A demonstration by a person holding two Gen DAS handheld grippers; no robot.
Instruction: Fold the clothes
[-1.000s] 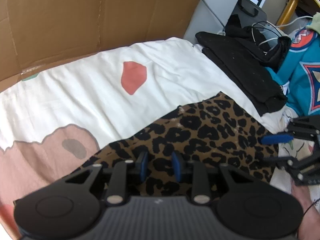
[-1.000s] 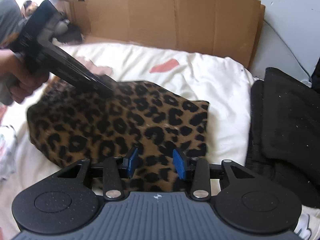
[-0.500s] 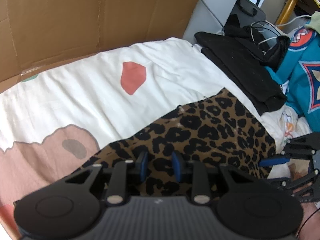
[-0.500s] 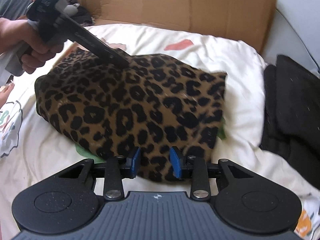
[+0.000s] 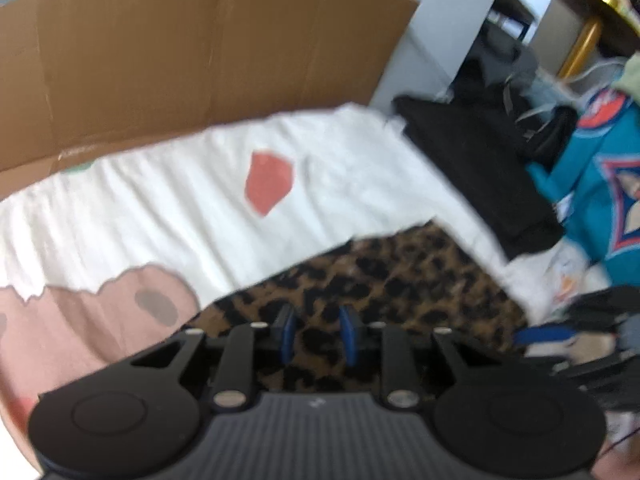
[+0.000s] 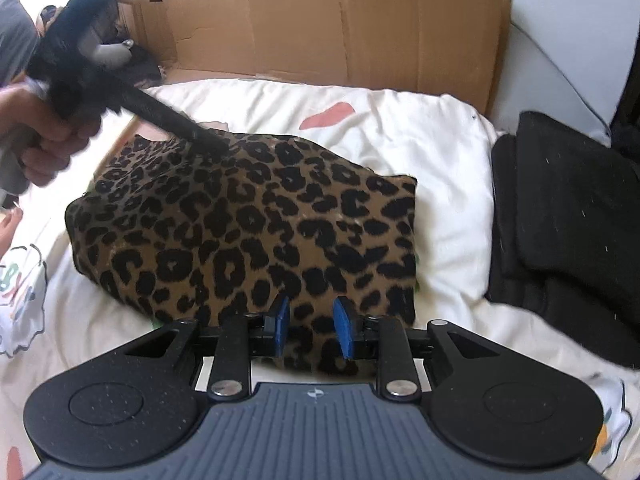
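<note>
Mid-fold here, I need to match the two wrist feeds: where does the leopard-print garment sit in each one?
Left wrist view: leopard-print garment lies in the lower centre, running right from the left claw.
Right wrist view: leopard-print garment fills the centre, just beyond the right claw.
Shared landmark: the red patch on the white bedding, also seen in the right view behind the garment.

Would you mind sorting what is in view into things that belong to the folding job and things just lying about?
Part of the job:
- brown, black-spotted leopard-print garment
- left gripper, fingers on its far edge
- right gripper, open at its near edge

Lying about:
- black folded clothes
- teal printed jersey
- brown cardboard sheet
- white patterned bedspread
</note>
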